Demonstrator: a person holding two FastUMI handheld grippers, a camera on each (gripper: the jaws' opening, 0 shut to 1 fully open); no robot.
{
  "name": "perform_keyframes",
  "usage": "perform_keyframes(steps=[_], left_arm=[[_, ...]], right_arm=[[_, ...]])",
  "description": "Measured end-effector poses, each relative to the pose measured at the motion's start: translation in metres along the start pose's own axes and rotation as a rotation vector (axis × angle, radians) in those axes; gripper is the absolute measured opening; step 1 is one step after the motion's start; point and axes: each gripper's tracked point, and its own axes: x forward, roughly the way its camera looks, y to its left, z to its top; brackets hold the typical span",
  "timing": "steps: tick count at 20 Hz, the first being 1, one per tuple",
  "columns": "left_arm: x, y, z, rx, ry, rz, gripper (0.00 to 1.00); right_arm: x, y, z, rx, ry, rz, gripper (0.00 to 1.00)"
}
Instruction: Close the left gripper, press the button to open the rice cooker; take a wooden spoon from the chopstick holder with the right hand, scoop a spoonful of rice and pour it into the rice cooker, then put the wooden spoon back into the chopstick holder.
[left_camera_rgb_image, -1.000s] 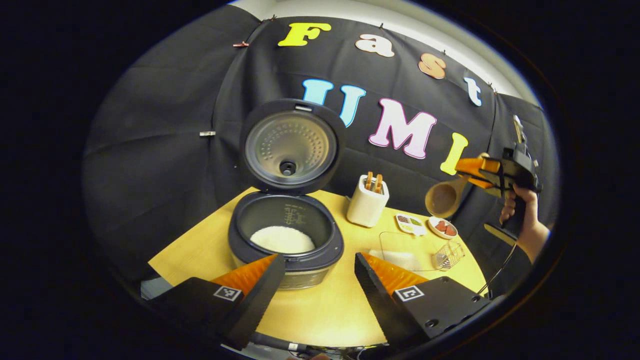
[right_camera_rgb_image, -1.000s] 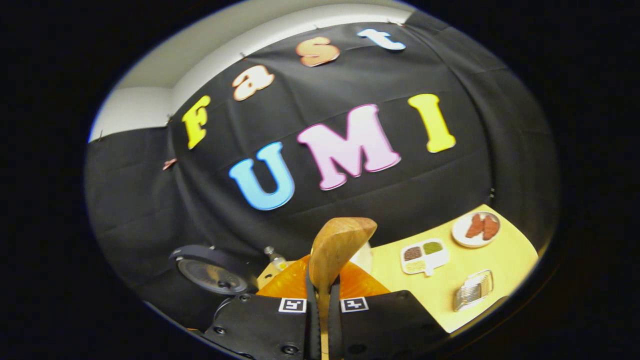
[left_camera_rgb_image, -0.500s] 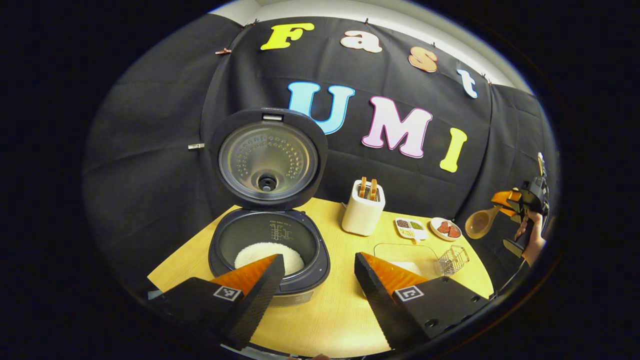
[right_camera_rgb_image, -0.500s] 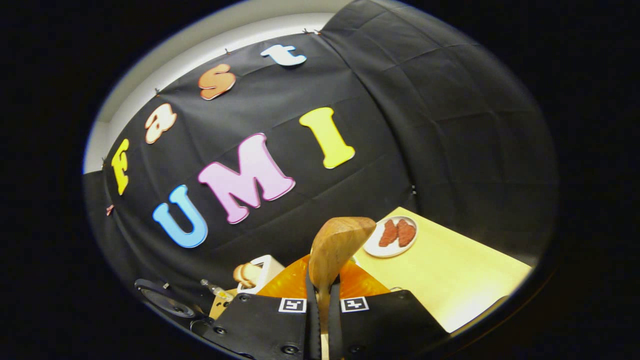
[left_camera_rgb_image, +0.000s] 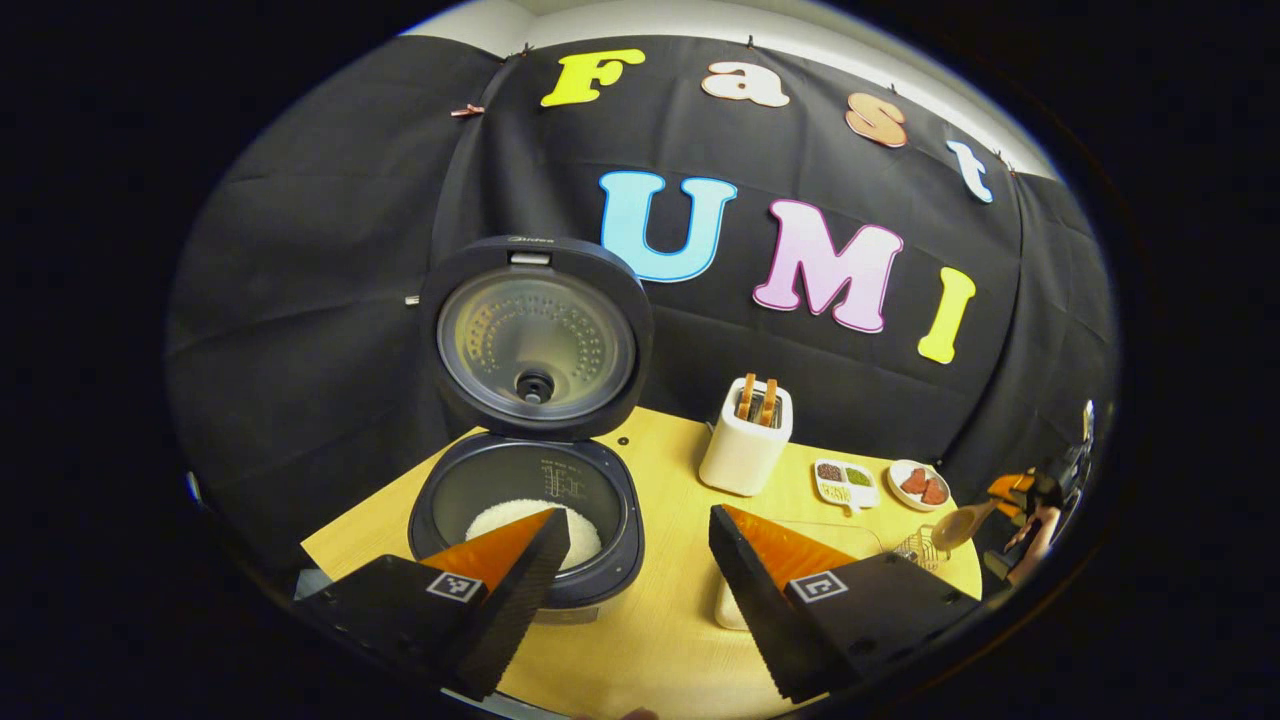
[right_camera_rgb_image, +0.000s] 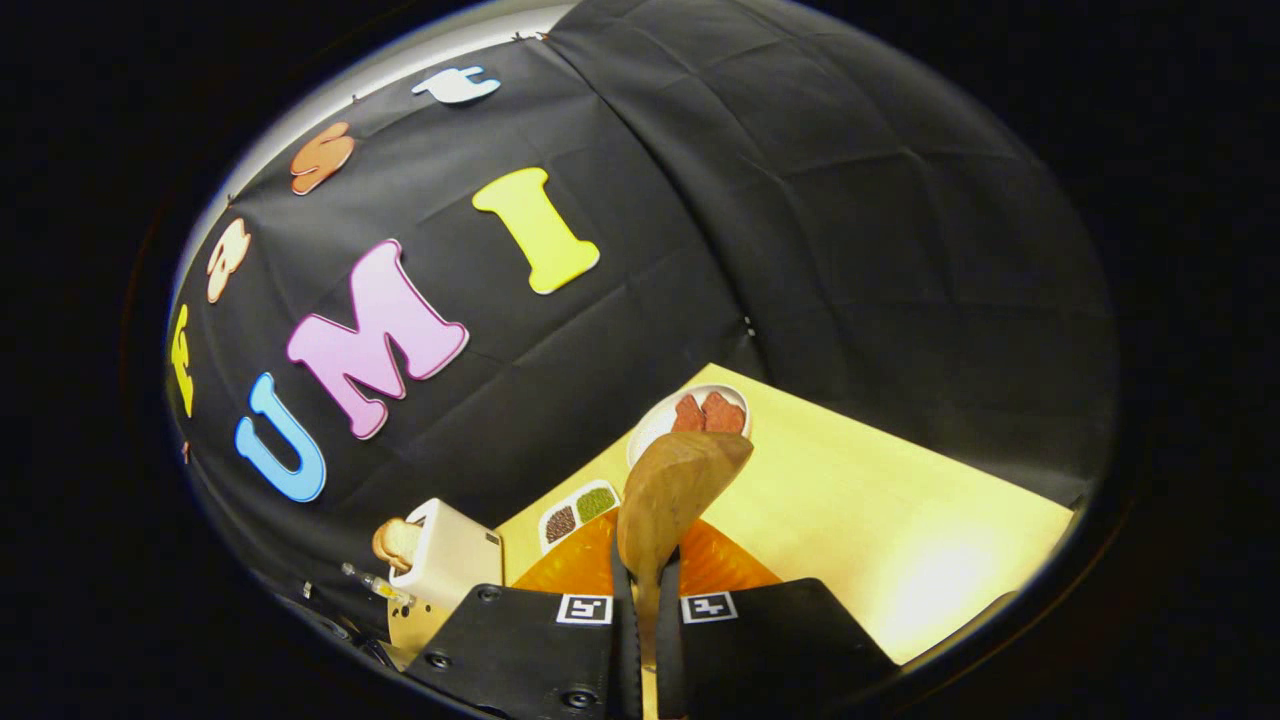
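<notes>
No text can be read: the rice cooker (left_camera_rgb_image: 525, 490) has small markings inside its pot and a tiny mark on its open lid (left_camera_rgb_image: 536, 335), both too small to make out.

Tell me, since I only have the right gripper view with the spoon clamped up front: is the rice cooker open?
Observer: Yes. In the left gripper view the rice cooker stands with its lid raised upright.
Operator: Anything in the pot?
Observer: White rice lies on its bottom.
Operator: And the left gripper?
Observer: The left gripper is open, holds nothing and hovers in front of the cooker. Far off at the table's right end, the right gripper holds the wooden spoon.
</notes>
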Motion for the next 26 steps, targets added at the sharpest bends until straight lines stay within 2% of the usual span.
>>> perform_keyframes(steps=[6, 9, 12, 13, 15, 16, 17, 20, 21, 26], left_arm=[[-0.003, 0.011, 0.027, -0.013, -0.059, 0.076, 0.95], [-0.010, 0.023, 0.041, -0.021, -0.094, 0.104, 0.96], [-0.012, 0.036, 0.070, 0.028, -0.175, 0.129, 0.95], [-0.011, 0.039, 0.085, 0.052, -0.210, 0.129, 0.95], [-0.012, 0.042, 0.111, 0.099, -0.281, 0.136, 0.95], [-0.013, 0.042, 0.124, 0.130, -0.320, 0.133, 0.95], [-0.013, 0.041, 0.136, 0.161, -0.357, 0.128, 0.95], [-0.010, 0.047, 0.164, 0.228, -0.456, 0.127, 0.95], [-0.008, 0.048, 0.172, 0.248, -0.483, 0.127, 0.93], [0.016, 0.051, 0.216, 0.343, -0.624, 0.066, 0.95]], right_arm=[[0.038, -0.008, -0.050, -0.060, 0.093, -0.041, 0.11], [0.046, -0.009, -0.059, -0.075, 0.108, -0.057, 0.12], [0.038, 0.000, -0.060, -0.073, 0.111, -0.029, 0.17], [0.037, 0.002, -0.063, -0.078, 0.121, -0.026, 0.24], [0.027, -0.005, -0.066, -0.111, 0.133, -0.050, 0.53], [0.020, -0.009, -0.063, -0.126, 0.126, -0.062, 0.44], [0.012, -0.010, -0.057, -0.135, 0.116, -0.062, 0.46], [-0.015, -0.015, -0.045, -0.169, 0.081, -0.079, 1.00], [-0.026, -0.019, -0.042, -0.187, 0.072, -0.088, 0.99], [-0.090, -0.024, -0.035, -0.314, 0.019, -0.105, 0.99]])
